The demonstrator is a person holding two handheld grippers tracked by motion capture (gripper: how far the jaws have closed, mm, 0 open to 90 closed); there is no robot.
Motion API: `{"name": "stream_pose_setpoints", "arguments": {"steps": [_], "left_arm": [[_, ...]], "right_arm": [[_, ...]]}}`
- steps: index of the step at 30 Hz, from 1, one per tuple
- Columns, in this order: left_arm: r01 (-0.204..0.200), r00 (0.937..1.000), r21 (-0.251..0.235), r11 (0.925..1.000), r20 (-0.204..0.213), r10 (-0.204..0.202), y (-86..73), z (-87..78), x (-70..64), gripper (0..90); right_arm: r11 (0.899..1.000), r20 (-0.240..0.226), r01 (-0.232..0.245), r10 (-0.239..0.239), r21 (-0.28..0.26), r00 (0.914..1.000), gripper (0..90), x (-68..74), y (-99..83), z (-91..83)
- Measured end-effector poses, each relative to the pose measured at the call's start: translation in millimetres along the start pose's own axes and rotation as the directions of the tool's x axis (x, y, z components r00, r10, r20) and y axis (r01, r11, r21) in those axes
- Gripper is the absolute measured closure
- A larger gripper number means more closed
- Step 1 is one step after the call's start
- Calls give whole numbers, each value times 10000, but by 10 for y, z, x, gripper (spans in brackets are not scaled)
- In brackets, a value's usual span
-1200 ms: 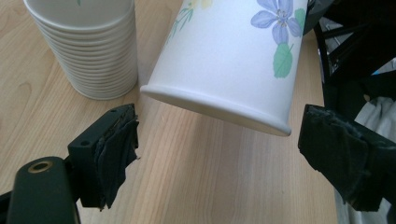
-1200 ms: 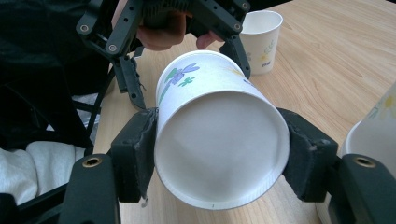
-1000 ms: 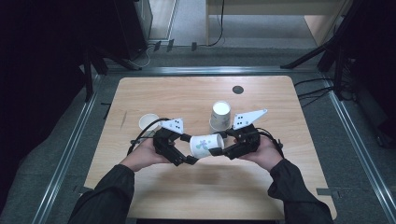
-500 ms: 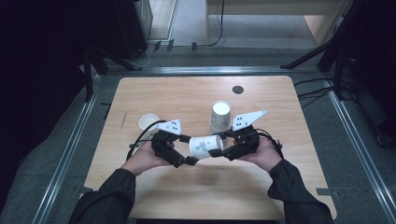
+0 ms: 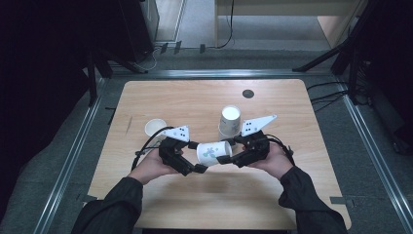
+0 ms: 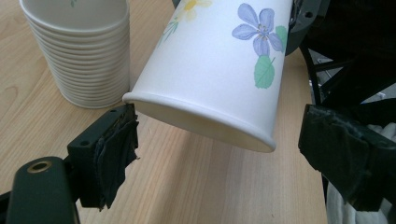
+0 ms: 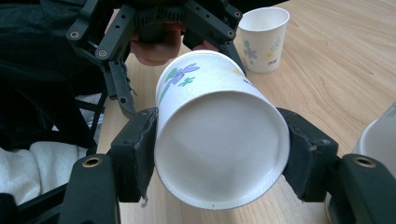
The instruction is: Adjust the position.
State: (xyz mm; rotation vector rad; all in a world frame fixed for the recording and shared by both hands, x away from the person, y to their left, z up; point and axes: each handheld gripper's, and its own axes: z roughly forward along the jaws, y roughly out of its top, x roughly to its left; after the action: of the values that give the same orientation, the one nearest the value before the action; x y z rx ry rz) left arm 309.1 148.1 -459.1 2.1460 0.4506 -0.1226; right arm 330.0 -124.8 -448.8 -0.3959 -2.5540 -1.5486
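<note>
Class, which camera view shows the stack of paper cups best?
The left gripper view: the stack of paper cups sits close, its nested rims countable. The high view shows it small and upside down; the right gripper view catches an edge.

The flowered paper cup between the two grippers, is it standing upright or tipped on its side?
Tipped on its side. The flowered cup is off the table, the right gripper clamping its base end, its rim toward the left gripper, whose jaws stand open.
</note>
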Motion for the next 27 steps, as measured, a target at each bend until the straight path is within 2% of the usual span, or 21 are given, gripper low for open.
{"name": "stream_pose_setpoints", "arguments": {"steps": [12,14,19,23,27], "left_arm": [[198,9997,-163,9997,-133,-200,-67,-19,25,114],[364,9992,-385,9986,-146,-370,-85,-48,44,113],[405,9991,-733,9965,168,-393,-96,-49,63,113],[440,9990,-860,9953,135,-430,-93,-22,64,114],[254,9993,-1064,9940,300,-223,-95,18,62,115]], "right_arm": [[10000,-54,2,-3,-82,10000,347,-10,5,-7],[9999,-117,-11,9,-144,9999,347,3,11,-19],[9999,-177,1,-4,-170,9998,347,4,15,-11],[9996,-295,5,-13,-273,9996,347,4,23,-5],[9997,-355,9,-18,-243,9994,347,10,23,8]]}}
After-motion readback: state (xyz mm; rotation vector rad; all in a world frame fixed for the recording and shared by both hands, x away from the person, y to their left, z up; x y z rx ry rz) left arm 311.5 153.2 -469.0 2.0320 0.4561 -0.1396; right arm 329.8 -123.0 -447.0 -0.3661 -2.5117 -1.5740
